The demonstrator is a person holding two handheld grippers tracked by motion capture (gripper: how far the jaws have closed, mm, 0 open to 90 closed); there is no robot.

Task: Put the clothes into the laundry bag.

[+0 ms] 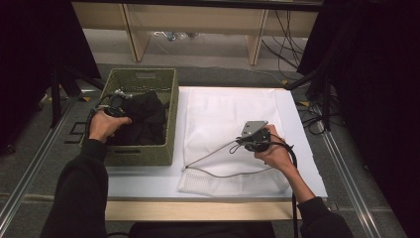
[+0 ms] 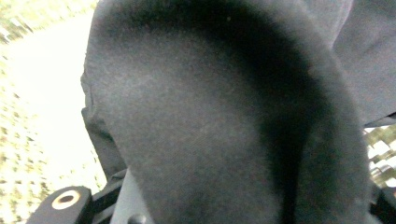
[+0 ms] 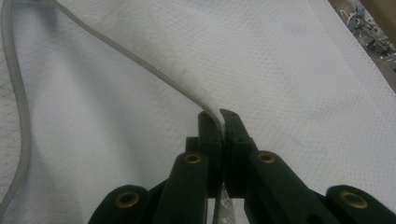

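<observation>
Over the green basket (image 1: pixel 167 124), the left gripper (image 1: pixel 118 105) clamps a bunched black garment (image 1: pixel 146 116) lying inside it, while just right of the basket the right gripper (image 1: pixel 255 136) pinches the white mesh bag's (image 1: pixel 223 114) grey-corded edge.

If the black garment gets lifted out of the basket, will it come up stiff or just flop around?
Probably floppy: the black garment lies crumpled in the green basket and drapes in soft folds over the left gripper. It looks matte and fuzzy, so it likely won't slip easily. It may trail and catch on the basket's rim as it rises.
</observation>
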